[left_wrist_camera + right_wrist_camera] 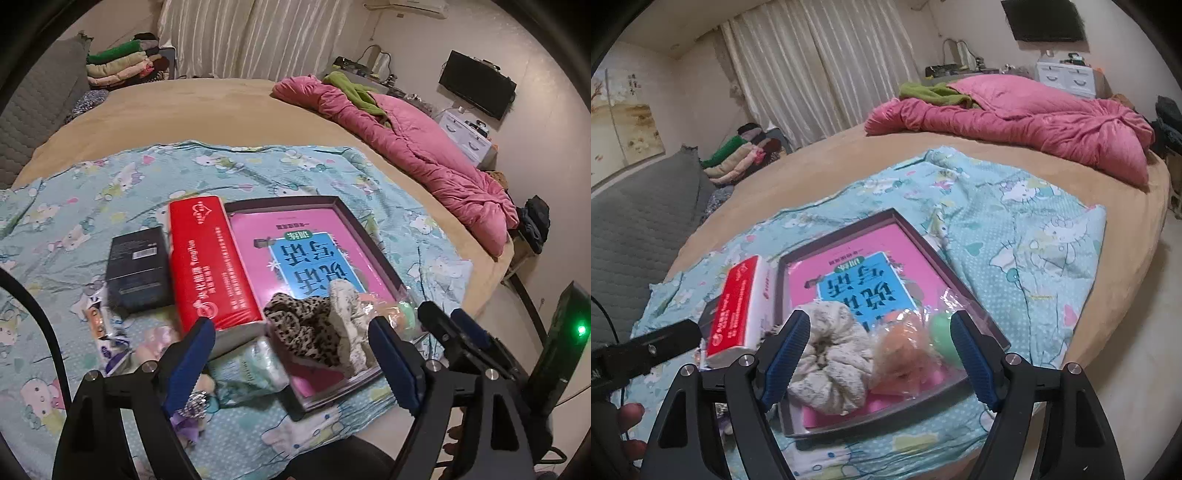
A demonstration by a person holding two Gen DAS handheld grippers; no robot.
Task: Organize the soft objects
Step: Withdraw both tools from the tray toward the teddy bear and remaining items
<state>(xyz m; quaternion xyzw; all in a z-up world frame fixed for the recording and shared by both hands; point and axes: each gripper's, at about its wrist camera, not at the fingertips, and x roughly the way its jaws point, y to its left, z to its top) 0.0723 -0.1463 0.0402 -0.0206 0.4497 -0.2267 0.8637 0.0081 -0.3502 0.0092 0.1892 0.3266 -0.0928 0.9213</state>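
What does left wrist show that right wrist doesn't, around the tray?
Left wrist only: the black box lying flat left of the red tissue pack, the leopard-print scrunchie on the tray's near end, and a green-printed soft pack below the tissue pack.

Right wrist only: the wall painting at far left.

Both: the tray holding the pink book, the white speckled scrunchie, the bagged orange and green items, the pink quilt. Both grippers, left gripper and right gripper, are open, holding nothing.
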